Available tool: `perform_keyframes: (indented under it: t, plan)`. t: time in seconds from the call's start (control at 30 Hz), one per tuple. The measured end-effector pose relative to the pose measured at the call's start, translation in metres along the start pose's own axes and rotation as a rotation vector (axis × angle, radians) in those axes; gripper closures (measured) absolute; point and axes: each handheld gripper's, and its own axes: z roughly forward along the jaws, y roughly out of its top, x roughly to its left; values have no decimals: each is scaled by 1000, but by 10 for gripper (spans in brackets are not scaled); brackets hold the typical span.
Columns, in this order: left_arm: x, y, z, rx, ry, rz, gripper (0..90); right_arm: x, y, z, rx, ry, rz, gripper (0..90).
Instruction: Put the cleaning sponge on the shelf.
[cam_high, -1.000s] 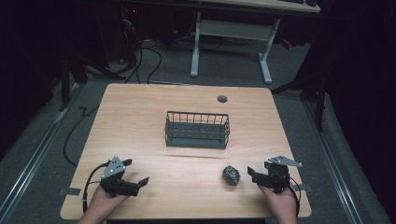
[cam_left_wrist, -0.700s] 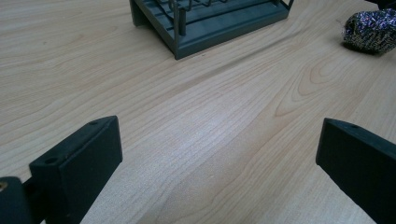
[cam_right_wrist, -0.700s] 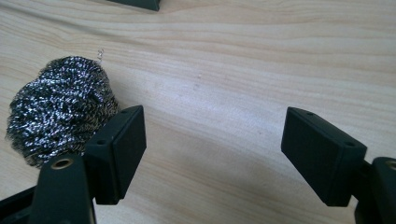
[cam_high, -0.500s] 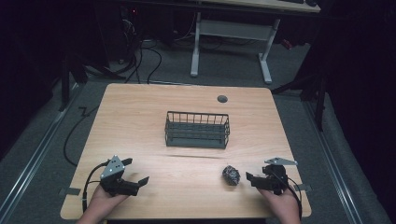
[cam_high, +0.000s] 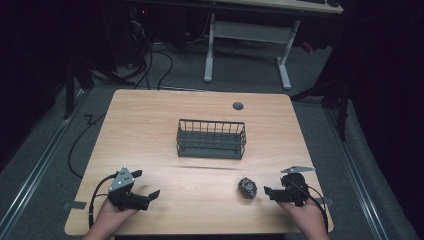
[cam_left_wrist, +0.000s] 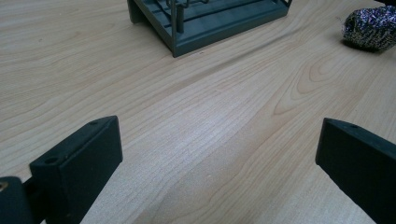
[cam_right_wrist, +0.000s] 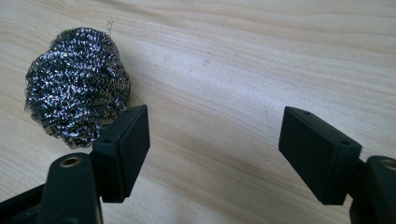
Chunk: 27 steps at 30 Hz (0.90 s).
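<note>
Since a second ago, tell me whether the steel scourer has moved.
No. The steel scourer lies in the same spot, in front of the wire basket's right end.

A glittering silver-grey steel-wool scourer (cam_right_wrist: 77, 93) sits on the pale, wavy-grained wooden table (cam_high: 150, 130), near right. The wire basket (cam_high: 211, 139) at centre is dark grey-green; both grippers' jaws are matte black.

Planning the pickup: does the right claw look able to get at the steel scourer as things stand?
Probably yes. The right claw stands open beside the steel scourer, bare table between them; it is aimed slightly off.
</note>
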Motion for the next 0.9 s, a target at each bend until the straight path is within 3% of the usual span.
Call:
perform_keyframes:
  t: [0.17, 0.8, 0.9]
  plan:
    - [0, 0, 0, 1, 0, 0, 11, 2, 5, 0, 63, 7, -22, 247]
    - [0, 1, 2, 5, -5, 7, 13, 1, 24, 0, 216, 23, -44, 254]
    - [0, 1, 2, 4, -5, 6, 13, 4, 28, -1, 249, 13, -83, 254]
